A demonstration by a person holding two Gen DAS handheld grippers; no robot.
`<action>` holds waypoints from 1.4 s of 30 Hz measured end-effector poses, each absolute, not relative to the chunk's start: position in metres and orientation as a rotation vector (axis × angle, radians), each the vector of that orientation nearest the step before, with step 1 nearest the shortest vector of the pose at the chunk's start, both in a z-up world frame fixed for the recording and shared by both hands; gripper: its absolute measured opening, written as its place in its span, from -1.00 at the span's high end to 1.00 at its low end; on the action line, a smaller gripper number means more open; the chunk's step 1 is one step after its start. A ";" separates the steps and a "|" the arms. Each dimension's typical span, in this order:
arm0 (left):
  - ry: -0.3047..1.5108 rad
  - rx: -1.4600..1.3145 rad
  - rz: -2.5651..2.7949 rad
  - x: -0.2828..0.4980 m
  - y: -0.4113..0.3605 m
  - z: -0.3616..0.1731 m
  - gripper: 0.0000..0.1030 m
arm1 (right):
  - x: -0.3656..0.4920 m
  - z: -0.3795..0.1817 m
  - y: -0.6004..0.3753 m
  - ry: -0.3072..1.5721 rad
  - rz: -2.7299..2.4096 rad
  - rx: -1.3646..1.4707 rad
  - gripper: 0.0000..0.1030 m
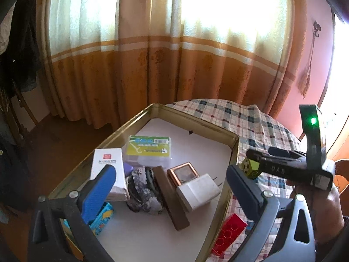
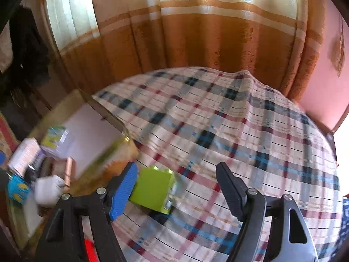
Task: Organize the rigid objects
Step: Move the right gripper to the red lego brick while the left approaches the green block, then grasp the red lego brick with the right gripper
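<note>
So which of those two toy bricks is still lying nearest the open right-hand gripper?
The green brick, right beside the right gripper and its blue finger. The red brick lies farther back, against the tin tray.

Green block (image 2: 152, 193) lies on plaid cloth (image 2: 218, 131), red brick (image 1: 229, 233) beside gold tin (image 1: 233, 152) of boxes.

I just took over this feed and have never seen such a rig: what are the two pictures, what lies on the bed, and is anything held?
A person holds a two-finger gripper in each hand, each with a camera looking along its fingers. The left view shows the left gripper open over a gold tin tray holding a white charger, a brown bar and small boxes. A red brick and a green block lie on the checked cloth. The right gripper is open beside the block. Nothing is held.
</note>
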State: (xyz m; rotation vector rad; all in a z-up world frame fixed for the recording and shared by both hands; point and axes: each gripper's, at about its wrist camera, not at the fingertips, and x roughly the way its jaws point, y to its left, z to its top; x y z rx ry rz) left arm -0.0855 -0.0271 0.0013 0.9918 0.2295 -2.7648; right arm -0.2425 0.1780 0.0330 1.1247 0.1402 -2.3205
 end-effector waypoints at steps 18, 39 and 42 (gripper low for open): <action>0.265 0.958 -2.732 -0.064 -0.049 -0.003 -0.99 | -0.109 0.038 0.185 0.318 -2.115 0.872 -0.48; 0.217 0.975 -2.785 -0.065 -0.026 0.000 -0.99 | -0.101 0.016 0.156 0.419 -2.062 0.928 -0.27; 0.177 0.970 -2.816 -0.069 -0.009 0.001 -0.99 | -0.111 0.020 0.180 0.380 -2.174 0.917 -0.27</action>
